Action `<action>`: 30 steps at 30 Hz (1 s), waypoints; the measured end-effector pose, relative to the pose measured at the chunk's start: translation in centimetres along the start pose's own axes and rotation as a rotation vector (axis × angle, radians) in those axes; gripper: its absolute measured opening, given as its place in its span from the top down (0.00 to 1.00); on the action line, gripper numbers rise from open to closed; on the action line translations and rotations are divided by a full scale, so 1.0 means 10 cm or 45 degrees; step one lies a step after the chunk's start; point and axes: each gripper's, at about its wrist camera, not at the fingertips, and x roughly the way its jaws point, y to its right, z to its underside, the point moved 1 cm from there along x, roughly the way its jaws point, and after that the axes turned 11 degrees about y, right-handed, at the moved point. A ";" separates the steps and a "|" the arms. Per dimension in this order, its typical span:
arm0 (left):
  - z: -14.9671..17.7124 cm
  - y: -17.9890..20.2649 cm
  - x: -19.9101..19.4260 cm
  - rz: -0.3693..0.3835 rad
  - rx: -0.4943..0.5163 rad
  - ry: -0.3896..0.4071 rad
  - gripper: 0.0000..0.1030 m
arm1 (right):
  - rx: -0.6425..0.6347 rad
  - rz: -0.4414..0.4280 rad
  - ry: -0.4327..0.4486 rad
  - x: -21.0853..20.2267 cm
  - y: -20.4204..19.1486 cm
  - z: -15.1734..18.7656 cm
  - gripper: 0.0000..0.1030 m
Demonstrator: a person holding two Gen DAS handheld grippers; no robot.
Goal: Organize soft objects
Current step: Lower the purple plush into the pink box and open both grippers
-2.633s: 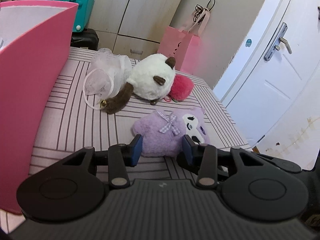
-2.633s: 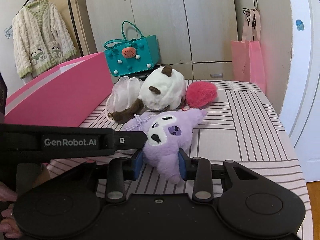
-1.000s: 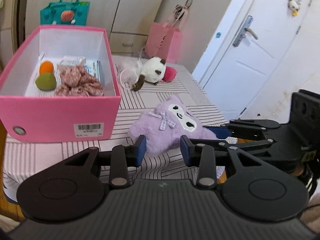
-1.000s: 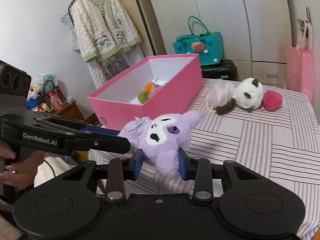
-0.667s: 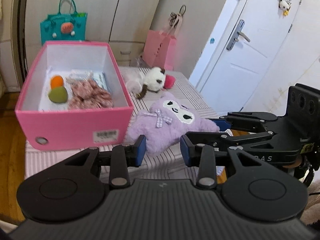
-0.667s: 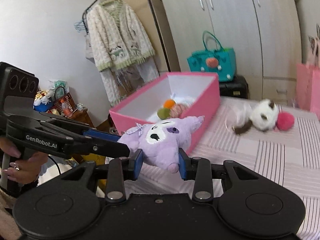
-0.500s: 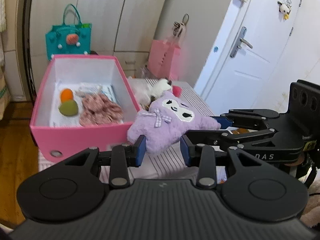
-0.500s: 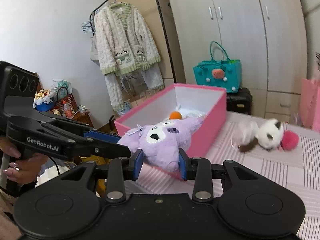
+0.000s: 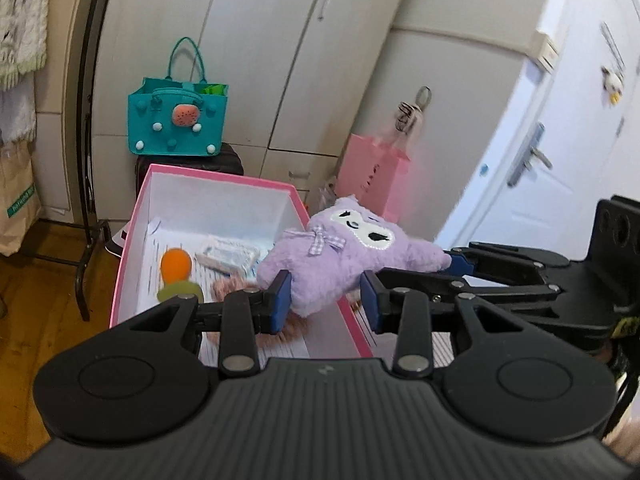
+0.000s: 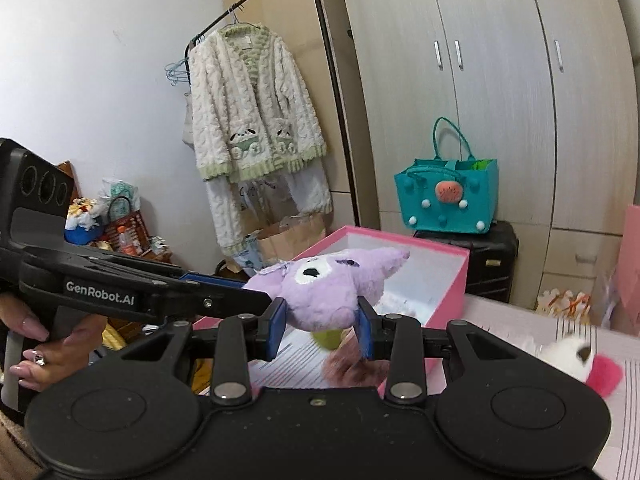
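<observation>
- Closest in: my left hand-held gripper (image 9: 323, 295) is clamped on the lower corner of the purple plush (image 9: 336, 252), and my right hand-held gripper (image 10: 320, 324) is pinching another corner of the same toy, so it hangs stretched between the two, in the air.
- Just beyond and below the fingers sits the pink box (image 9: 136, 216), open on top. The plush looks to be over the box's near half and its right wall, not fully inside the rim yet.
- I'd bring both hands further over the middle of the box, then lower before letting go, so the toy doesn't catch the wall and flop onto the bench (image 10: 624, 392).
- I'd open both sides at about the same time, otherwise one corner drags and swings.
- Further in, the orange ball (image 9: 176, 263), a green one (image 9: 180, 291) and a pinkish fluffy thing already lie on the floor of the box; I'd aim for the bare patch beside them.
- Off to the right of the right gripper, the white plush (image 10: 568, 354) and pink pompom (image 10: 606, 374) are still out on the bench, probably next.
</observation>
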 end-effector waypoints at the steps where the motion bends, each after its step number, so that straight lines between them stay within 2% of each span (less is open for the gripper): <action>1: -0.02 -0.05 0.07 -0.014 -0.020 0.011 0.65 | -0.010 -0.001 -0.007 0.09 0.04 -0.03 0.60; 6: 0.05 -0.33 0.38 -0.093 -0.152 0.021 0.65 | -0.025 -0.025 -0.065 0.50 0.19 -0.10 0.60; 9: 0.15 -0.45 0.50 -0.165 -0.143 -0.019 0.65 | -0.014 -0.076 -0.124 0.71 0.22 -0.07 0.60; 14: 0.29 -0.61 0.57 -0.216 -0.162 -0.124 0.65 | -0.022 -0.141 -0.212 0.89 0.17 0.09 0.64; 19: 0.35 -0.60 0.54 -0.274 -0.077 -0.138 0.65 | 0.000 -0.144 -0.265 0.97 0.20 0.27 0.68; 25: 0.39 -0.57 0.57 -0.337 0.007 -0.147 0.65 | -0.017 -0.145 -0.316 1.03 0.20 0.37 0.68; 27: 0.38 -0.54 0.53 -0.384 0.041 -0.093 0.63 | -0.084 -0.098 -0.333 1.04 0.17 0.42 0.68; 30: 0.34 -0.49 0.48 -0.413 0.082 -0.075 0.61 | -0.204 0.006 -0.329 1.03 0.13 0.47 0.67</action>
